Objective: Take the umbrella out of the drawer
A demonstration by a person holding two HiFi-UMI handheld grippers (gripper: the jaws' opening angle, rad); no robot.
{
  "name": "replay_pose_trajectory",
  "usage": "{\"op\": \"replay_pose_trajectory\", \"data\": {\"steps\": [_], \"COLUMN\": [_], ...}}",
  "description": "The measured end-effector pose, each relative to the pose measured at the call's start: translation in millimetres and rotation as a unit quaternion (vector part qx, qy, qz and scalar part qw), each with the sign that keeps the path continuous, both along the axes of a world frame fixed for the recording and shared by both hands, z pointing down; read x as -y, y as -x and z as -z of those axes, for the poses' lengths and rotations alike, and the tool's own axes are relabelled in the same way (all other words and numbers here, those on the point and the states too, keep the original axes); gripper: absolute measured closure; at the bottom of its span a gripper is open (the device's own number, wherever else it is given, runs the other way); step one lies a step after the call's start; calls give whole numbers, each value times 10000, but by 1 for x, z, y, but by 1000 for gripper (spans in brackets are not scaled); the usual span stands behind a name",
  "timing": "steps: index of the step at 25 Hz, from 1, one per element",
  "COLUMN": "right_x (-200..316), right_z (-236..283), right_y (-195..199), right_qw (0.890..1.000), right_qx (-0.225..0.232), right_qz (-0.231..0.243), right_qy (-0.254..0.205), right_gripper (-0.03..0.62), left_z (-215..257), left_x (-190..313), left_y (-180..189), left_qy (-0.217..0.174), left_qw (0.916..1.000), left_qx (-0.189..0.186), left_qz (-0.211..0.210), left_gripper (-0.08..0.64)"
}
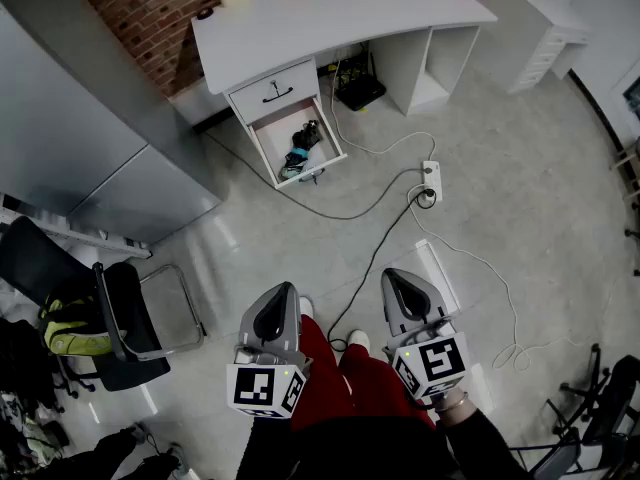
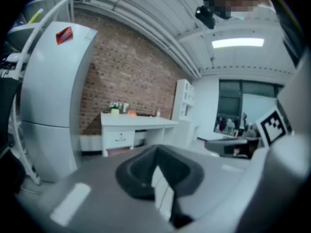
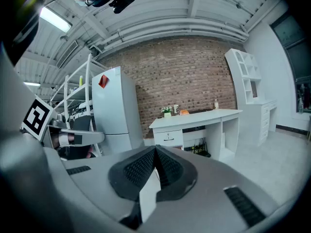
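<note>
A folded dark umbrella with a teal end lies in the open lower drawer of the white desk, far ahead in the head view. Both grippers are held low near the person's legs, well short of the desk. My left gripper is shut with nothing in it, and my right gripper is likewise shut and empty. In the left gripper view the desk shows small beyond the closed left gripper. The right gripper view shows the desk beyond the closed right gripper.
A black cable and a white power strip lie on the floor between me and the desk. A grey cabinet stands at the left, with a black chair below it. A white shelf unit is at the right.
</note>
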State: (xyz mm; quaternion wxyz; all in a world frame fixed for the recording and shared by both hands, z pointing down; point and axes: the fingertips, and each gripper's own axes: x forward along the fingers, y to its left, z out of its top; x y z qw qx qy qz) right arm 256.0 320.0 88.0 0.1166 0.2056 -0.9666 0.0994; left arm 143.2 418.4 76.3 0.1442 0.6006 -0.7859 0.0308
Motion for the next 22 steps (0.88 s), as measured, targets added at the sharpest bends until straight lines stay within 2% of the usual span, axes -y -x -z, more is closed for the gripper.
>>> {"op": "replay_pose_trajectory", "data": {"steps": [7,12,17,22], "right_x": [11,17,33,52], "right_z": [6,4,-4,-16], "right_y": [-1,3,12,40], "right_qw": [9998,9995,9994,9992], "right_qx": [184,262,187,89], "right_qz": [23,32,-146,-256], "right_qy": [-8,145,253,279], "right_gripper": [594,594,594,594], "left_z": [3,8,3,-14], "left_x": [10,17,33,60], "left_y": [-4,4,27,58], "left_qy": [-1,9,79,157], "left_qw": [9999,9998,9998,9999], "left_qx": [83,159,155,4], "left_qz": [61,104,134,62], "left_gripper": [557,557,557,555]}}
